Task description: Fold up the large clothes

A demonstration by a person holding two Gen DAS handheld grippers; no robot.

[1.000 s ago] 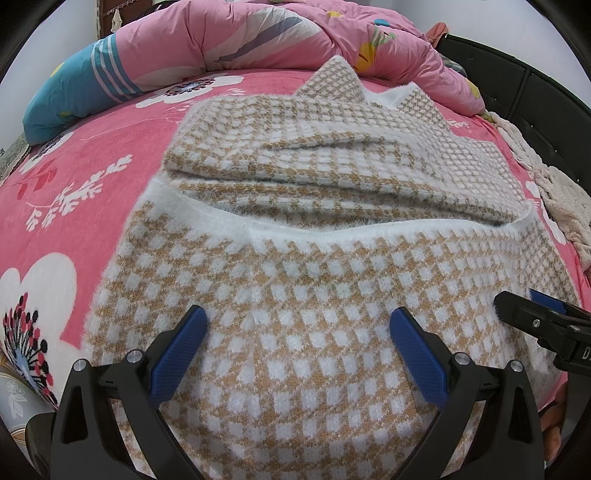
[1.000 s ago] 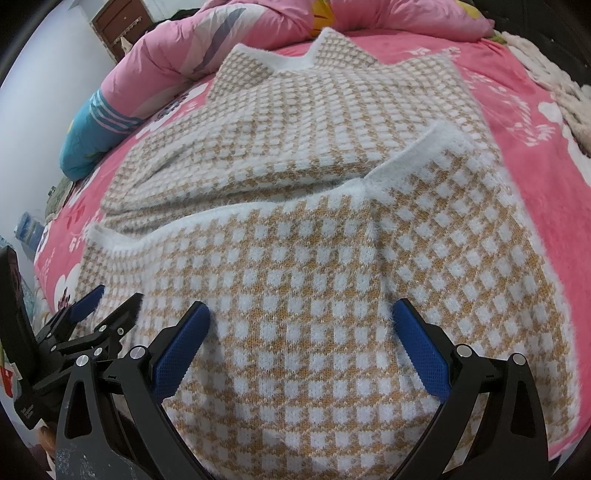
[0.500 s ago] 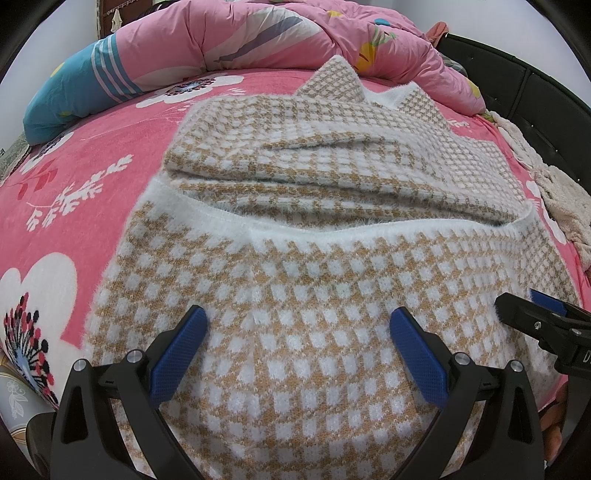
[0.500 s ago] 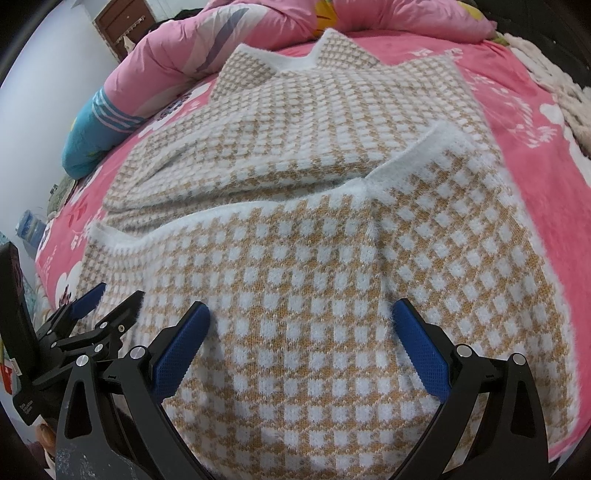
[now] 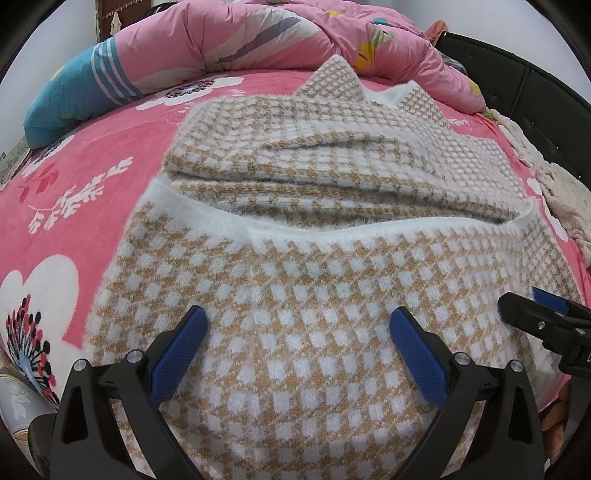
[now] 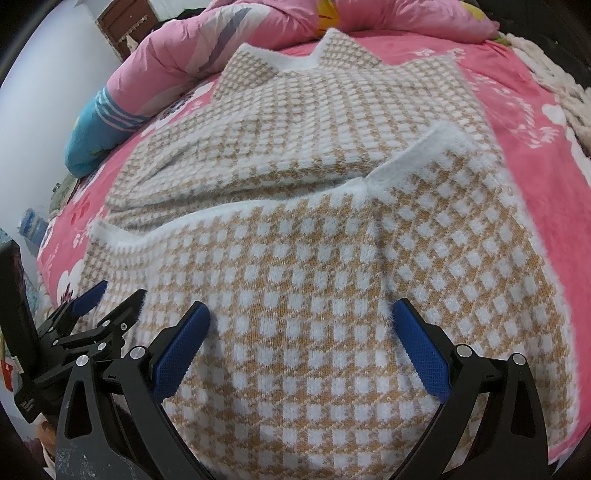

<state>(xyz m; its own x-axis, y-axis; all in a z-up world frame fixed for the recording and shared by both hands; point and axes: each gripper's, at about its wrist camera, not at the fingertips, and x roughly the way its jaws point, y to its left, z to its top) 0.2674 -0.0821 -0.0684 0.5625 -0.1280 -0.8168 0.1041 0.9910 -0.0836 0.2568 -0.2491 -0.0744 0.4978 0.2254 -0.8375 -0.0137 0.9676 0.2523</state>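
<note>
Meanwhile, nothing moved: your left gripper (image 5: 298, 347) and right gripper (image 6: 302, 341) stayed wide apart above the tan-and-white checked knitted sweater (image 5: 332, 295), near the bed's front edge, so folding paused.

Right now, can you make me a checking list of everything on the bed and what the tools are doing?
Surface: pink flowered bedspread.
Job's things: tan-and-white checked sweater, lying flat, near part folded over onto the rest.
Clutter: pink quilt bunched along the far side; cream knit blanket at the bed's edge.
Grippers: left tool open, above the sweater; right tool open, above the sweater.
Cables: nothing seen.
Surroundings: black bed frame, brown door.
</note>
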